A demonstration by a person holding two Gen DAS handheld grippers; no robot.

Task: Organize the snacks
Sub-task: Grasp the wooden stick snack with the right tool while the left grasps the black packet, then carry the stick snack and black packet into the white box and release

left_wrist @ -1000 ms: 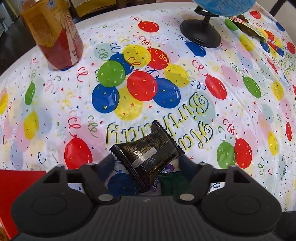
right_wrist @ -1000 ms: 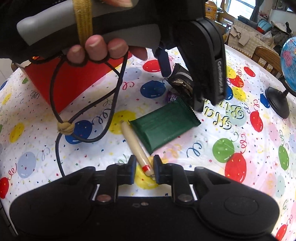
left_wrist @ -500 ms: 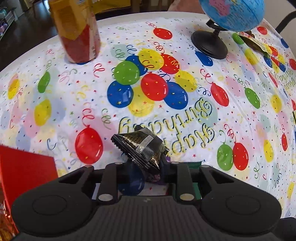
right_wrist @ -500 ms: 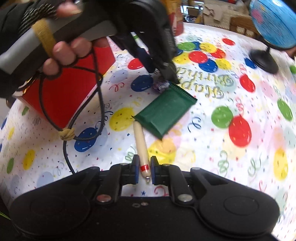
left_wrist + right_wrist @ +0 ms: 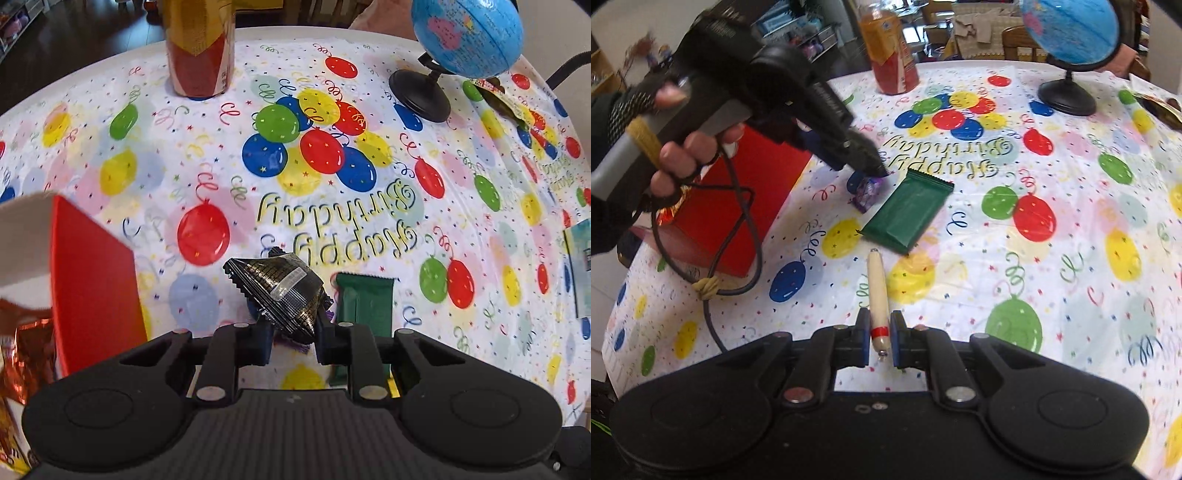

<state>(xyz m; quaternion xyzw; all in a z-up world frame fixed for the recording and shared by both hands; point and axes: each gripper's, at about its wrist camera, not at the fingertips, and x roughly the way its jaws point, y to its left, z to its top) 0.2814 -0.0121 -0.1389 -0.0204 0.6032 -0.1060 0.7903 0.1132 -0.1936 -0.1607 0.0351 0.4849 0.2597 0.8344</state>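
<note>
Tablecloth: balloon print, script reading "Happy Birthday".
Red box: at left, newly in the left wrist view; a second ago only its corner showed.
Left gripper: clamped on the black-and-gold snack packet, crinkled foil with a small white label, illegible; a second ago it sat loose between wide jaws.
Green packet: flat on the cloth, beside a small purple sweet.
Right gripper: pinching a cream sausage stick with a red band, as before.
</note>
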